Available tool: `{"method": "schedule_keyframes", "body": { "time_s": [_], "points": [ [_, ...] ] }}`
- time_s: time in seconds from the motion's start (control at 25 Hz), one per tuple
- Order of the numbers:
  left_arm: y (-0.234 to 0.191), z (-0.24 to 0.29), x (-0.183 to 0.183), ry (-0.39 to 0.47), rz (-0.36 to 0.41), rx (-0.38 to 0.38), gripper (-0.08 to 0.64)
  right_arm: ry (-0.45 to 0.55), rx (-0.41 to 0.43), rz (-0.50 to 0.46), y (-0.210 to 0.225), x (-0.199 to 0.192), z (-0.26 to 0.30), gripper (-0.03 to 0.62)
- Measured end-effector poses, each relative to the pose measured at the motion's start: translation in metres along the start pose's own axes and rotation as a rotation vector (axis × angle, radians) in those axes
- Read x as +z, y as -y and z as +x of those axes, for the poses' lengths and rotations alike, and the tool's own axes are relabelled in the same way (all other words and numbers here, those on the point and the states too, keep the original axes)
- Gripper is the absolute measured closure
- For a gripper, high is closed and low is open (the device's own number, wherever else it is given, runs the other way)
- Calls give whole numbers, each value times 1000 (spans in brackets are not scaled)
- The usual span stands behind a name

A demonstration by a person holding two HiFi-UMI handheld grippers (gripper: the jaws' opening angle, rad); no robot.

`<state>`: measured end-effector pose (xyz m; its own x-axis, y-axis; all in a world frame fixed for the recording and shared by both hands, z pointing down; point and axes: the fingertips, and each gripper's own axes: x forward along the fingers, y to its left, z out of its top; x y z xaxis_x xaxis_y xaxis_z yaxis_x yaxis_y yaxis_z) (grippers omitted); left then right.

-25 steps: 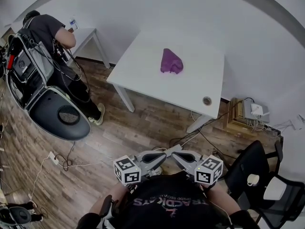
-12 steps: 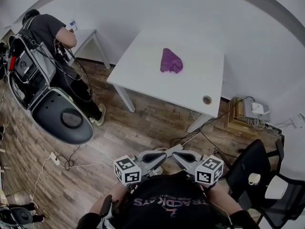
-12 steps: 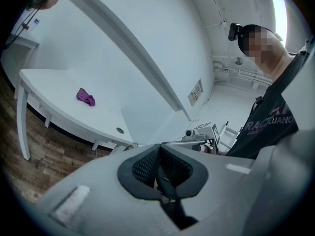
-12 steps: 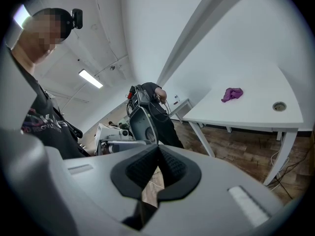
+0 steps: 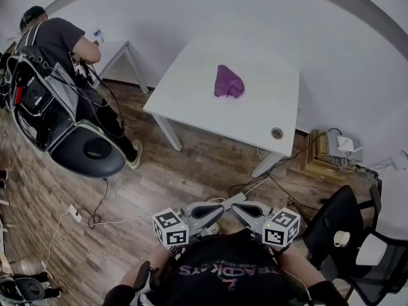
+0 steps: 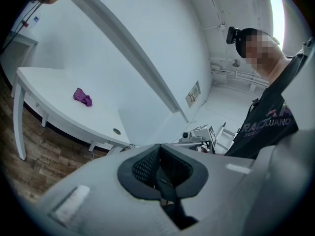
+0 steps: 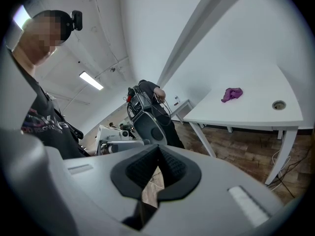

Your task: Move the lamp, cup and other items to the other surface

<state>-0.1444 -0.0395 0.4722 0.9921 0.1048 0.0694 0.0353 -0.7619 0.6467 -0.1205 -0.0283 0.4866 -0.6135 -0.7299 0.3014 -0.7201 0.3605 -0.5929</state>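
left tool (image 5: pixel 215 212): clamped shut, nothing in it, well back from the white rectangular desk (image 5: pixel 191 101) | right tool (image 5: pixel 240 211): clamped shut too, empty, same distance off the desk | crumpled purple cloth (image 5: pixel 229 83): sitting mid-desk

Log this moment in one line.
left gripper: jaws shut, empty | right gripper: jaws shut, empty | purple cloth: on white table, untouched

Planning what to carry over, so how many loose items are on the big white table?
1: a crumpled purple cloth near the middle of the white table. The round ring at its near right corner looks like a built-in cable hole.
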Motion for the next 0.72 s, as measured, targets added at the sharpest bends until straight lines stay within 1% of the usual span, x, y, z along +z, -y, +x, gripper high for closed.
{"method": "schedule_keyframes", "body": {
  "time_s": [0.72],
  "points": [
    [-5,-9,-5,5,-43,16,560,0,5,4,-5,-4,4,586]
  ]
}}
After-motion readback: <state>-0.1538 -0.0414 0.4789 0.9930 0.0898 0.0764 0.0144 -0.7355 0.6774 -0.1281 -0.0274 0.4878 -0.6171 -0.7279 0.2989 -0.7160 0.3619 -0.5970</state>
